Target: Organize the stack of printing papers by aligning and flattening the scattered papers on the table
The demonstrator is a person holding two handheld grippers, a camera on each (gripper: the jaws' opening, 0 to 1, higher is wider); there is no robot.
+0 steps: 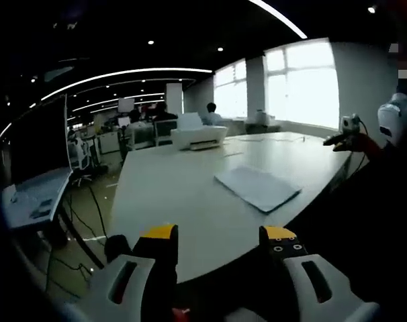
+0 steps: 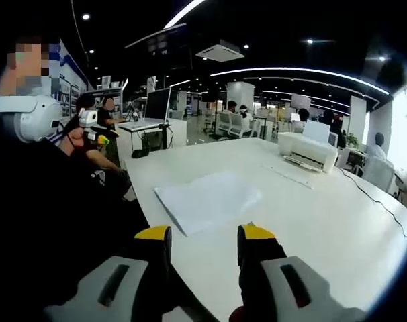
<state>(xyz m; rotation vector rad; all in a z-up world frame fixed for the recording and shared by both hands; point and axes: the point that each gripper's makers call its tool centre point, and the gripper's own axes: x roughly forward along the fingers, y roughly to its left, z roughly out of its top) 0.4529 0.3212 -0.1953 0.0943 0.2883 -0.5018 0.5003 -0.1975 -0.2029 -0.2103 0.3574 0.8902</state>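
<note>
The left gripper (image 1: 219, 236) hovers at the near edge of the white table (image 1: 163, 194), jaws spread wide and holding nothing. The right gripper (image 2: 205, 236) does likewise, its jaws parted and bare. Just beyond them, the stack of printing papers (image 2: 207, 199) lies flat near that edge. A white printer (image 2: 307, 151) sits towards the far edge.

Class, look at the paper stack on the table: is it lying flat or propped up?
Flat: the paper stack lies spread on the white table, both claws apart from it.

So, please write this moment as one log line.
left gripper: open, empty | right gripper: open, empty | papers: flat on table, untouched
</note>
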